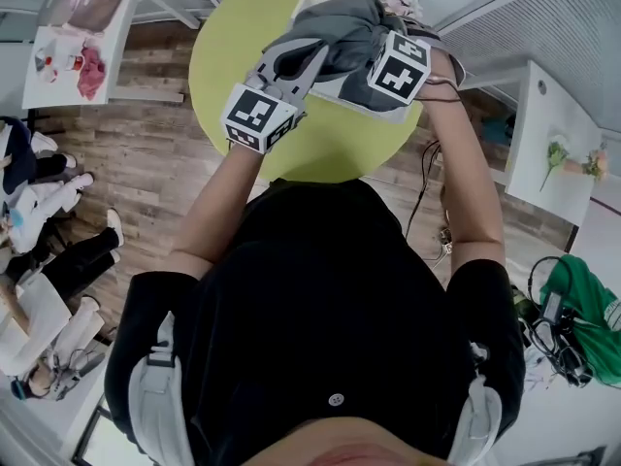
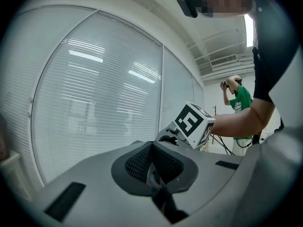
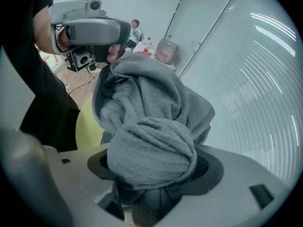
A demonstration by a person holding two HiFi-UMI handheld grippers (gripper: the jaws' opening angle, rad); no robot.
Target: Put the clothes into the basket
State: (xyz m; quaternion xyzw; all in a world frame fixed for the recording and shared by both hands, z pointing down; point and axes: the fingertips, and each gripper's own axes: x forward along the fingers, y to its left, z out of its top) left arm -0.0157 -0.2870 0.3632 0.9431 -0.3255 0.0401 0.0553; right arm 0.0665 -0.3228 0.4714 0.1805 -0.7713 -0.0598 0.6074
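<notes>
A grey garment (image 1: 351, 29) hangs bunched above the round yellow-green table (image 1: 238, 37). My right gripper (image 3: 156, 193) is shut on a thick wad of the grey garment (image 3: 151, 150), which fills its jaws and rises in folds ahead of them. In the head view its marker cube (image 1: 400, 66) sits at the garment's right side. My left gripper (image 2: 152, 167) points up at the window blinds with its jaws shut, and no cloth shows between them there. In the head view the left gripper (image 1: 299, 63) lies against the garment's left edge. A white rim (image 1: 309, 6) shows under the garment.
Pink flowers (image 1: 393, 3) lie at the table's far side. A white table (image 1: 82, 27) with pink items stands at the upper left, and seated people (image 1: 39, 202) are at the left. Another white table (image 1: 558, 149), cables (image 1: 427, 183) and green cloth (image 1: 582, 309) are at the right.
</notes>
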